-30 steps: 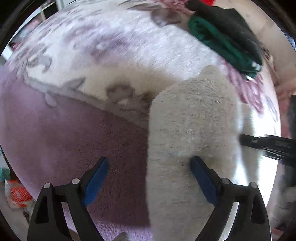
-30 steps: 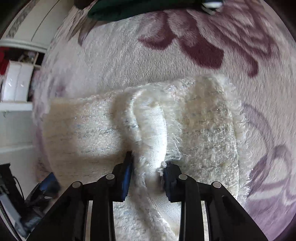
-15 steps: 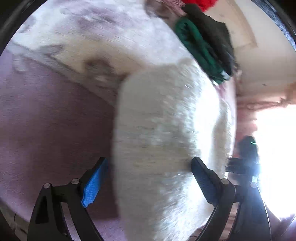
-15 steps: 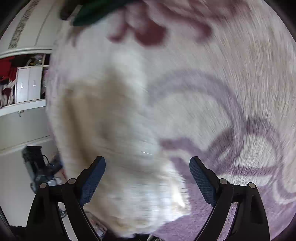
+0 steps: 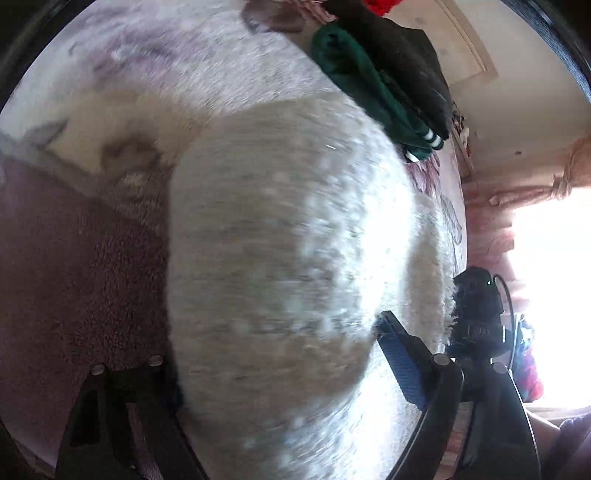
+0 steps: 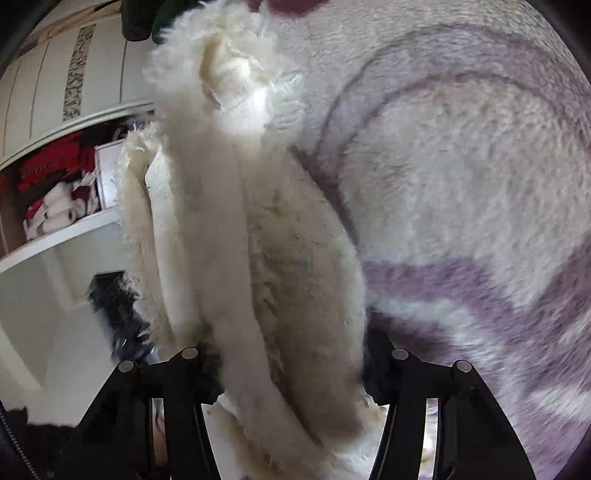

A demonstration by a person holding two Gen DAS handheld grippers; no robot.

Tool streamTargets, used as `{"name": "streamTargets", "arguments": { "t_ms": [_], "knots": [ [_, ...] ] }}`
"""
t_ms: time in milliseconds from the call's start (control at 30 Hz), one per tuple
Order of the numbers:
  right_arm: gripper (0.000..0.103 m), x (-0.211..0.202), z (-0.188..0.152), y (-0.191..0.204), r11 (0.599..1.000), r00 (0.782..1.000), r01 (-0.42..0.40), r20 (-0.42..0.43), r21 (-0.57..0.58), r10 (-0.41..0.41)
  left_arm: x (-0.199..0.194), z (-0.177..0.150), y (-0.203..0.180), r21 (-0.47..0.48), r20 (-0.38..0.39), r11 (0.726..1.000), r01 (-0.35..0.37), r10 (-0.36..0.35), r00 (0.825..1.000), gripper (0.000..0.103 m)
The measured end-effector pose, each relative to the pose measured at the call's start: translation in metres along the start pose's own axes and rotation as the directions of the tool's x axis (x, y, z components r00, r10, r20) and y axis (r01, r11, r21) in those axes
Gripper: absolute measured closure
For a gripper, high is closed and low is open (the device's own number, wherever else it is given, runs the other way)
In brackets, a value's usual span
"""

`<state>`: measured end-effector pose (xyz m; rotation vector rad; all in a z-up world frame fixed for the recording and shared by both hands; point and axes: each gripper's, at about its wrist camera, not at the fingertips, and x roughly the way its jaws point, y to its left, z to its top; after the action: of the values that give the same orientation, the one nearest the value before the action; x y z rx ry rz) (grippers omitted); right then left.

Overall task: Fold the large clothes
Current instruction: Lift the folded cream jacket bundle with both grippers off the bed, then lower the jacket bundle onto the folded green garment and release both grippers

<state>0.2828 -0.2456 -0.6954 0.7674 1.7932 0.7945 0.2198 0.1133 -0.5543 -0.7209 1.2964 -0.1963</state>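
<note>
A cream fluffy garment point(image 5: 280, 240) lies folded on a purple and cream flowered blanket point(image 5: 74, 277). My left gripper point(image 5: 280, 347) straddles its near end with the jaws wide and closing. Its left pad is hidden behind the fabric's edge, and its right finger point(image 5: 395, 350) lies on top of the fabric. In the right wrist view a thick bundle of the same garment point(image 6: 295, 277) fills my right gripper point(image 6: 291, 347). Those jaws are closing, and fluff covers both pads. The bundle rises away from the fingers above the blanket point(image 6: 461, 166).
Folded green and black clothes point(image 5: 369, 85) are piled at the far end of the blanket, with something red point(image 5: 380, 5) beyond. A shelf with red and white items point(image 6: 55, 192) stands at the left. A bright window point(image 5: 546, 295) lies to the right.
My right gripper let go of a thin fold, opened wide, dropped to the garment's edge and now has a thicker bundle between its jaws. In the left view the garment has come nearer and fills more of the frame.
</note>
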Motion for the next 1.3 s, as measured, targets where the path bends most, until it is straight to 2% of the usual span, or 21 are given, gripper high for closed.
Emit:
{"name": "streamTargets", "arguments": {
  "t_ms": [133,333,533,567,667,800,867,933,1000,1033,1100,1167,1233,1300],
  "knots": [
    [0.060,-0.012,-0.008,0.014,0.998,0.997,-0.057,0.054,0.035,0.055,-0.004,0.011,-0.019,0.049,-0.028,0.998,-0.025,0.027,0.999,0.018],
    [0.063,-0.039,-0.020,0.056,0.992,0.985,-0.124,0.118,0.006,0.123,-0.028,0.044,-0.054,0.142,-0.024,0.989,-0.041,0.045,0.999,0.018],
    [0.063,-0.084,-0.001,0.105,0.986,0.965,-0.165,0.207,-0.003,0.163,-0.056,0.105,-0.104,0.213,-0.009,0.977,-0.031,0.034,0.999,0.018],
    [0.063,-0.111,0.007,0.108,0.985,0.961,-0.170,0.222,-0.003,0.166,-0.061,0.122,-0.115,0.227,-0.008,0.974,-0.028,0.030,1.000,0.018],
    [0.063,-0.143,0.036,0.144,0.984,0.945,-0.179,0.278,-0.010,0.175,-0.072,0.175,-0.147,0.251,-0.003,0.968,-0.003,0.004,1.000,0.018],
    [0.063,-0.199,0.096,0.193,0.984,0.914,-0.174,0.368,-0.029,0.173,-0.078,0.254,-0.192,0.328,0.014,0.945,0.017,-0.023,1.000,0.018],
    [0.063,-0.222,0.123,0.209,0.983,0.897,-0.179,0.407,-0.029,0.176,-0.069,0.298,-0.218,0.366,0.020,0.931,0.023,-0.032,0.999,0.018],
    [0.063,-0.247,0.165,0.225,0.985,0.877,-0.173,0.452,-0.025,0.166,-0.051,0.346,-0.238,0.392,0.007,0.919,0.039,-0.045,0.999,0.019],
    [0.063,-0.261,0.209,0.233,0.988,0.866,-0.155,0.479,-0.015,0.143,-0.024,0.386,-0.242,0.395,-0.023,0.916,0.064,-0.059,0.998,0.019],
    [0.063,-0.271,0.219,0.230,0.989,0.863,-0.149,0.487,-0.005,0.133,-0.005,0.405,-0.243,0.390,-0.035,0.919,0.066,-0.056,0.998,0.019],
    [0.063,-0.279,0.262,0.221,0.993,0.864,-0.116,0.496,0.025,0.088,0.029,0.432,-0.231,0.383,-0.067,0.921,0.066,-0.044,0.997,0.019],
    [0.063,-0.285,0.301,0.206,0.997,0.870,-0.047,0.492,0.062,0.010,0.070,0.450,-0.219,0.376,-0.102,0.925,0.049,-0.011,0.995,0.019],
    [0.063,-0.276,0.330,0.184,0.993,0.881,-0.017,0.472,0.117,-0.041,0.104,0.461,-0.207,0.380,-0.112,0.925,0.017,0.028,0.993,0.018],
    [0.063,-0.274,0.346,0.165,0.989,0.884,0.001,0.463,0.150,-0.071,0.127,0.469,-0.196,0.365,-0.140,0.930,0.040,0.012,0.990,0.016]
  ]
}}
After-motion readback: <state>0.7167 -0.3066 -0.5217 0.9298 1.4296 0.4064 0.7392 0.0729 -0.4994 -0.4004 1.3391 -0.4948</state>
